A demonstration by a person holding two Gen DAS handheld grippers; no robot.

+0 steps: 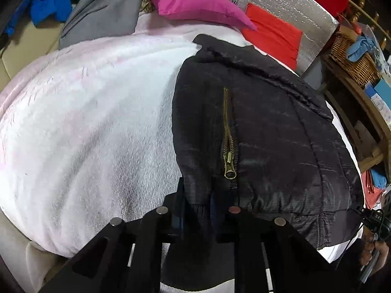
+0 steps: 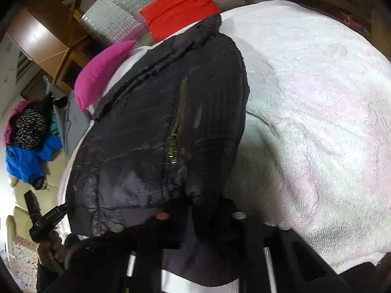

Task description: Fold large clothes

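A black quilted jacket (image 1: 268,127) with a brass pocket zip (image 1: 228,131) lies folded on a white-pink fleece blanket (image 1: 85,122). At the jacket's near hem, my left gripper (image 1: 196,202) is shut on one corner, with the dark fabric bunched between its fingers. In the right wrist view the same jacket (image 2: 136,127) lies left of centre on the blanket (image 2: 317,109). There my right gripper (image 2: 200,210) is shut on the other near corner of the hem. A hand (image 2: 53,244) holding the left gripper's handle shows at the lower left.
A pink pillow (image 1: 195,2) and a red cushion (image 1: 273,36) lie behind the jacket against silver foil padding (image 1: 281,0). Grey cloth (image 1: 102,12) and blue clothes (image 1: 46,7) are piled at the far left. A wicker basket (image 1: 354,58) sits on wooden shelving to the right.
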